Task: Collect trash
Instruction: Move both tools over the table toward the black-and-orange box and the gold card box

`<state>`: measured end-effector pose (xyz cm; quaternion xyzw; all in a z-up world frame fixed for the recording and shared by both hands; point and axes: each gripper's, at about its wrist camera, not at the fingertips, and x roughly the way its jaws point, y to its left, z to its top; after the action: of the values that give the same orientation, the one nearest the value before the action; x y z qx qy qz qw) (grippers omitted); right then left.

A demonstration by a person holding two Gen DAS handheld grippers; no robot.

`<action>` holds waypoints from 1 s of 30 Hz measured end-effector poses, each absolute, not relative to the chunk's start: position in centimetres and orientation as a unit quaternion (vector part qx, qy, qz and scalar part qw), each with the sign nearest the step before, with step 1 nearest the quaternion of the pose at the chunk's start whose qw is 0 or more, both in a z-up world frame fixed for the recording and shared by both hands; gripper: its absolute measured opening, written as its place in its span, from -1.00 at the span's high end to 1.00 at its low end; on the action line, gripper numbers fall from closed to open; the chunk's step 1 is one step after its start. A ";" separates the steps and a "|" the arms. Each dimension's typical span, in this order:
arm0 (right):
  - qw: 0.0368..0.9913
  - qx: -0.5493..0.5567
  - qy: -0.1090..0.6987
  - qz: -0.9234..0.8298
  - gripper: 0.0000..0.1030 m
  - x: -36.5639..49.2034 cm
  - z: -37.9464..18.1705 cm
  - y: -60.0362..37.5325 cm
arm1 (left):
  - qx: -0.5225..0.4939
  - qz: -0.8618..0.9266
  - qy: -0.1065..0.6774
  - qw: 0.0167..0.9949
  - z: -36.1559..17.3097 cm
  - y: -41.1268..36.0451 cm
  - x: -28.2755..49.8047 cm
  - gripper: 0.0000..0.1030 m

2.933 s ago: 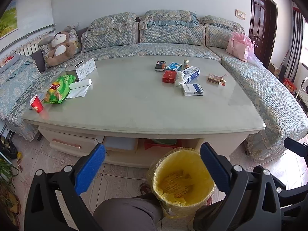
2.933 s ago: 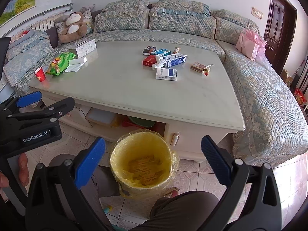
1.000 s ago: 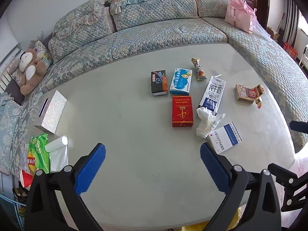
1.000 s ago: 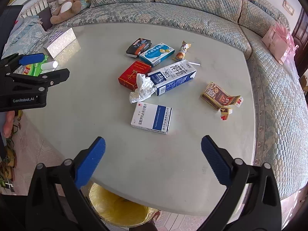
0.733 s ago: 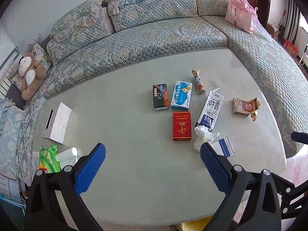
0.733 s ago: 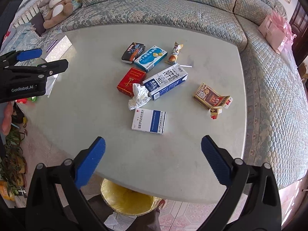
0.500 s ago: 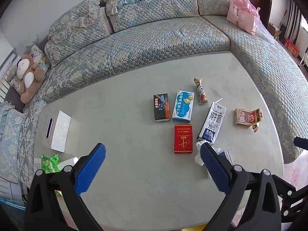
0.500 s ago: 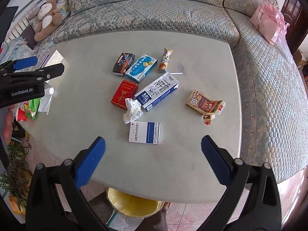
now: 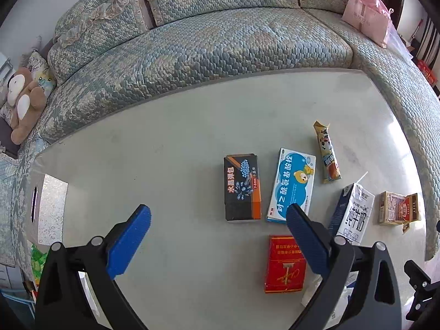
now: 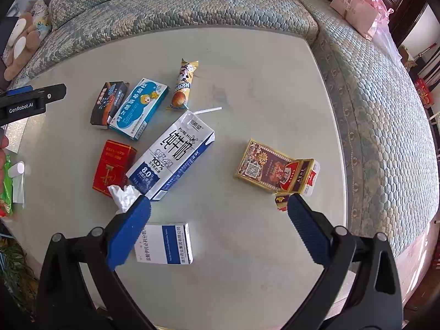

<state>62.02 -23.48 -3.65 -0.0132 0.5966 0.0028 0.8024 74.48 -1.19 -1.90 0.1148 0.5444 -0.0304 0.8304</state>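
Trash lies on the pale table [image 10: 261, 88]: a black box [image 9: 242, 187], a blue medicine box [image 9: 293, 188], a snack wrapper [image 9: 327, 154], a milk carton [image 10: 173, 155], a red box [image 10: 114, 165], a crumpled tissue [image 10: 123, 195], a white-blue box [image 10: 165, 243] and a brown-gold carton [image 10: 272, 167]. My left gripper [image 9: 218, 216] is open and empty above the table, the black box just ahead between its fingers. My right gripper [image 10: 218, 206] is open and empty, between the milk carton and the brown-gold carton.
A quilted sofa [image 9: 220, 35] wraps the table's far and right sides. A pink gift bag [image 9: 368, 19] and a teddy bear [image 9: 22, 101] sit on it. A silver tissue box [image 9: 49, 209] stands at the table's left, with a green snack bag [image 10: 7, 187] near it.
Both grippers rose from the yellow bin on the floor to above the table and have closed in on the trash, which now looks larger. Both stayed open.
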 end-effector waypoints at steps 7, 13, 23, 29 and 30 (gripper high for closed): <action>0.781 -0.114 0.599 0.132 -0.89 64.8 -6.4 -25.6 | 0.080 0.018 0.565 0.821 -6.2 -1.8 78.3 -0.87; 0.747 -0.145 0.615 0.209 -0.89 66.1 -8.2 -26.6 | 0.060 0.035 0.585 0.808 -9.4 -2.9 79.6 -0.87; 0.711 -0.179 0.631 0.256 -0.89 67.2 -11.8 -26.9 | 0.044 0.063 0.592 0.802 -11.4 -3.6 81.4 -0.87; 0.700 -0.202 0.631 0.266 -0.80 67.6 -13.3 -26.5 | 0.023 0.066 0.600 0.797 -12.7 -3.4 82.2 -0.87; 0.697 -0.203 0.632 0.271 -0.71 67.6 -13.4 -26.4 | 0.020 0.066 0.602 0.796 -13.0 -3.3 82.2 -0.87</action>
<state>67.62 -26.39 -13.42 -0.2033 0.6316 0.2706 0.6975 82.19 -3.32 -12.96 0.0204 0.6015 0.0658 0.7959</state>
